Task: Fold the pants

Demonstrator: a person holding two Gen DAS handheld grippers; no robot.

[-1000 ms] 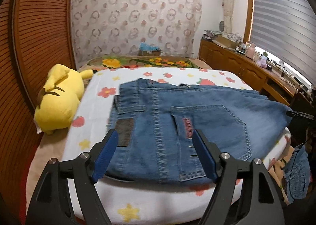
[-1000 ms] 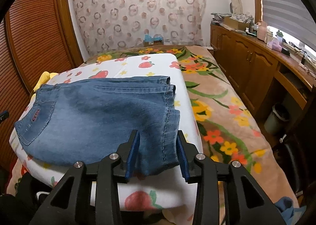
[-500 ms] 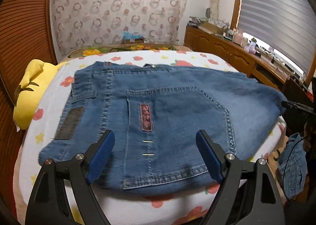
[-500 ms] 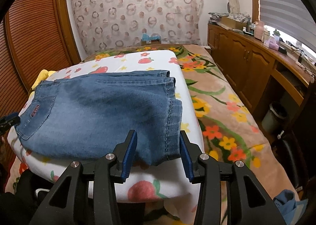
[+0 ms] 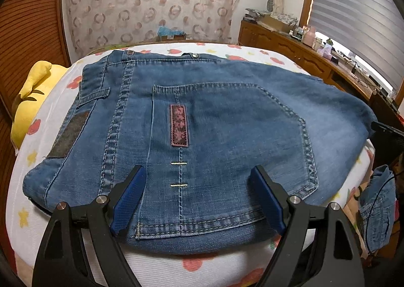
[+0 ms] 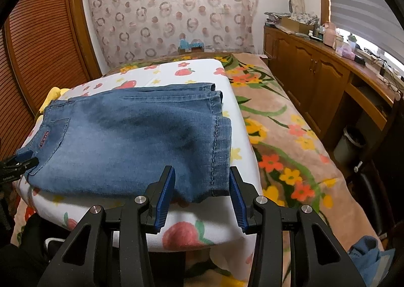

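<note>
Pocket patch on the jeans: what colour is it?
Dark red patch with a blackish pattern, clearest in the left wrist view.

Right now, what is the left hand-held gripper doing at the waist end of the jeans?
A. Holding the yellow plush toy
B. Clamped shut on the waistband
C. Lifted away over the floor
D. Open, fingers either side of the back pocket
D: the left hand-held gripper is open, its blue fingers spread either side of the back pocket of the jeans, gripping nothing.

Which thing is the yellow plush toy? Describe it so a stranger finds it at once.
Start at the white fruit-print pad where the folded jeans lie. Go past their waistband end toward the brown slatted door; the yellow plush toy sits between pad and door. It alone is plain bright yellow, with small dark markings.
</note>
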